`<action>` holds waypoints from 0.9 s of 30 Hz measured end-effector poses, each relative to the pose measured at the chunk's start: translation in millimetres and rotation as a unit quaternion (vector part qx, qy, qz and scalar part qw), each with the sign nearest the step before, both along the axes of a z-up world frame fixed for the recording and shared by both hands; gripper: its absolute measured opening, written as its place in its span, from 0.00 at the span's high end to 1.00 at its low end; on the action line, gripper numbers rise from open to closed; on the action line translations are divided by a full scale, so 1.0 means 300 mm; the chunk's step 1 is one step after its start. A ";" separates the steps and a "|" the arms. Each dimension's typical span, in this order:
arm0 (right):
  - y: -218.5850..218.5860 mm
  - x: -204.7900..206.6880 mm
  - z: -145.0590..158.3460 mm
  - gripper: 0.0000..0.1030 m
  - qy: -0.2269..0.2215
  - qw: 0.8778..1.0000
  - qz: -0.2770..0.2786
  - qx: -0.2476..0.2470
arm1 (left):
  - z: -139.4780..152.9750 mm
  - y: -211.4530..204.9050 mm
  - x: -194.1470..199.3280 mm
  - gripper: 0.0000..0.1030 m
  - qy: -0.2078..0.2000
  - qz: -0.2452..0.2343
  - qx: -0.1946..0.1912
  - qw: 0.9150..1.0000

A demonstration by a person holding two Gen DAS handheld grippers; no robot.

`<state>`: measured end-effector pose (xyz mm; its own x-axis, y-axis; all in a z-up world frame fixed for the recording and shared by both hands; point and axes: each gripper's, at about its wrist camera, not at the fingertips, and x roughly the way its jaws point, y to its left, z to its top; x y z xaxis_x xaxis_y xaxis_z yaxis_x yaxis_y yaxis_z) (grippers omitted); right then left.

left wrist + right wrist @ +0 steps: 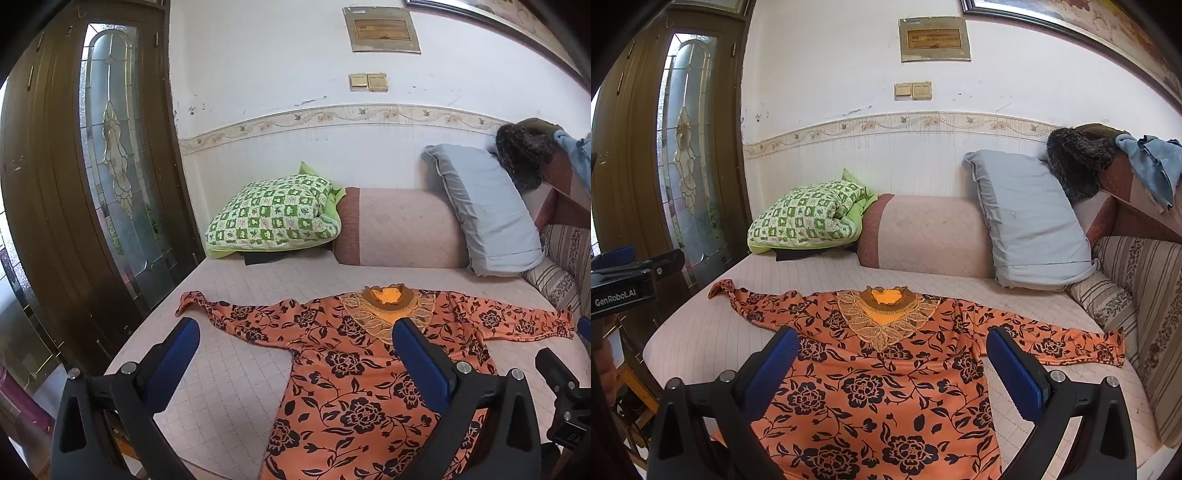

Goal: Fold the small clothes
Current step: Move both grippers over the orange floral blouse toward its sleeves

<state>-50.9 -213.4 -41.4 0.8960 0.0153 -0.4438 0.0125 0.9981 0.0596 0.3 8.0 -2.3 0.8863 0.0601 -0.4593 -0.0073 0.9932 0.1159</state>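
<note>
While both tools are hovering above the mattress, nothing is being gripped yet.

Garment: one orange floral blouse [886, 391] is lying flat and face up on the quilted mattress [701, 332], lace collar [886, 321] toward the wall, both sleeves spread out sideways.

Left gripper [295, 332]: its jaws are standing wide apart and holding nothing; it is looking over the blouse's left half, near the left sleeve [221, 314].

Right gripper [892, 341]: its jaws are likewise gaping wide and empty, hanging over the chest of the blouse, with the right sleeve [1063, 343] off to its side.

Step, as I judge it: the fold is not yet begun; the sleeves probably need bringing inward first.

Risk, thin cloth: a pad may be pinching only the top layer, so the back layer would be dragging behind and wrinkling.

Risk, mattress cover: closing too low may be catching the quilted sheet along with the fabric.

Risk, left edge: the left sleeve cuff is lying near the mattress edge and could be slipping off if tugged outward.

Risk, uneven pull: one side lifting ahead of the other would be skewing the fold.

Count: one blouse, two sleeves, two grippers, one green checked pillow [809, 221], one grey-blue pillow [1030, 218], one pink bolster [923, 232].
</note>
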 end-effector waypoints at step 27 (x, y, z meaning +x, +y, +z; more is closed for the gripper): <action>-0.015 0.000 -0.005 0.00 -0.003 1.000 0.000 0.011 | 0.000 0.110 0.020 0.00 -0.001 0.050 0.000 0.999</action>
<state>-50.8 -217.9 -42.9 0.8985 0.0250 -0.4383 0.0125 0.9965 0.0825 6.2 41.0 -2.3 0.8771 0.1485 -0.4569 -0.1070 0.9875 0.1156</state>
